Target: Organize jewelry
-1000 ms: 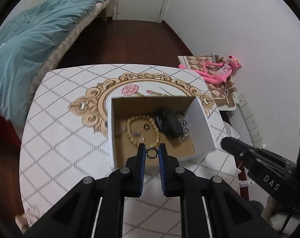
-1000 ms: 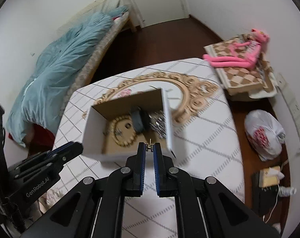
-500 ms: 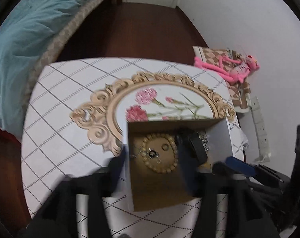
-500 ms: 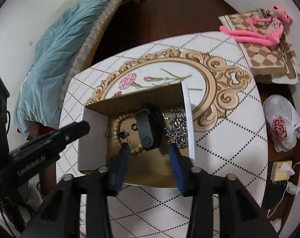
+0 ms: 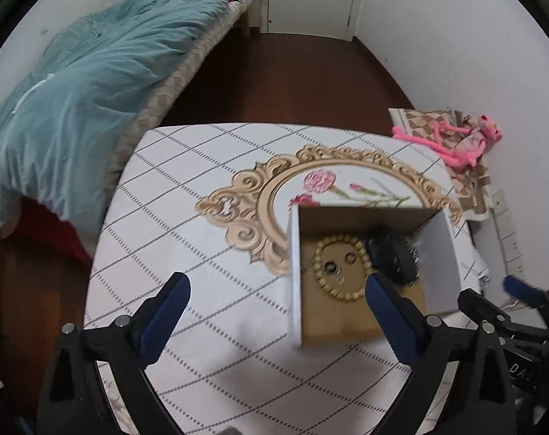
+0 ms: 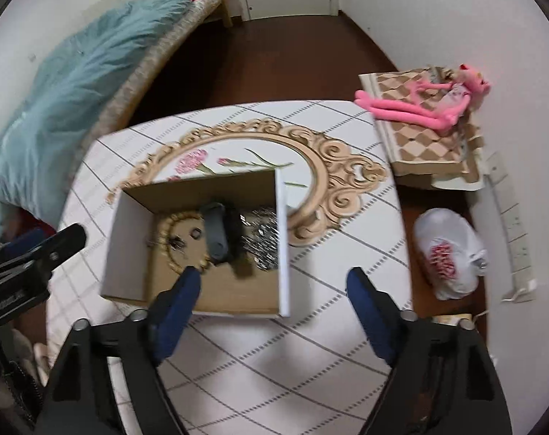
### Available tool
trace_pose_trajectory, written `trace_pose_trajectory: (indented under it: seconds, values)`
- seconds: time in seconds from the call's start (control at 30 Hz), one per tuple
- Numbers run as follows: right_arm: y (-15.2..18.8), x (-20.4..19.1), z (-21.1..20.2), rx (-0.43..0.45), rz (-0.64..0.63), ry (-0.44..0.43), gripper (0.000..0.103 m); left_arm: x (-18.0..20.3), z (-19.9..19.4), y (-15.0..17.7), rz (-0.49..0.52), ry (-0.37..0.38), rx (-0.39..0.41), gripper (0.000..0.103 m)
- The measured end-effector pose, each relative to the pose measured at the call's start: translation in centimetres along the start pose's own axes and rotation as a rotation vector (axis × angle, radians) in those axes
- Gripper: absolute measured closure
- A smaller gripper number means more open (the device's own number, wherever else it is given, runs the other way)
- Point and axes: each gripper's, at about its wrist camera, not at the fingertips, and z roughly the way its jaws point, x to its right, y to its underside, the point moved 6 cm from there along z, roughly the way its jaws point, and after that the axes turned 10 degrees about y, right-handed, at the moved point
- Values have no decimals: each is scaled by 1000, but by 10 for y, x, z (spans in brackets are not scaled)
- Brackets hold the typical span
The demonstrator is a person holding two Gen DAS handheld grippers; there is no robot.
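Note:
An open cardboard box (image 5: pixel 294 272) (image 6: pixel 282 239) stands on the table. Inside lie a wooden bead bracelet (image 5: pixel 341 270) (image 6: pixel 165 230), small rings (image 5: pixel 350 258) (image 6: pixel 195 233), a black band (image 5: pixel 392 259) (image 6: pixel 216 232) and a silver chain (image 6: pixel 261 235). My left gripper (image 5: pixel 274 286) is wide open and empty above the table, its right finger over the box. My right gripper (image 6: pixel 272 282) is wide open and empty above the box's near edge. The right gripper also shows at the right edge of the left wrist view (image 5: pixel 521 290), and the left gripper at the left edge of the right wrist view (image 6: pixel 38 246).
The table (image 5: pixel 187 217) has a white checked cloth with a gold floral frame print (image 5: pixel 260 195). A bed with a teal blanket (image 5: pixel 75 83) stands to the left. A pink plush toy (image 6: pixel 426 105) on a checkered box and a white plastic bag (image 6: pixel 448 253) lie right.
Both grippers were shut, the left on a small ring and the right on a small piece, above the box. Both have opened wide; the pieces now lie in the box, and both grippers pulled back.

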Motion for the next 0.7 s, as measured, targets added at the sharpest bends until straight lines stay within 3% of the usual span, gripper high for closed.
trace_pose_trajectory:
  seconds: [0.1,0.3,0.7]
  values:
    - [7,4,-1,6,-10,38,4,1,-2,10,8,-40,-4,0]
    - [14,10,-28,52,-14,82,4,9,-21,20,5,-52,21,0]
    - [34,22,-119,151,16,85,3,27,-112,34,13,-31,130,0]
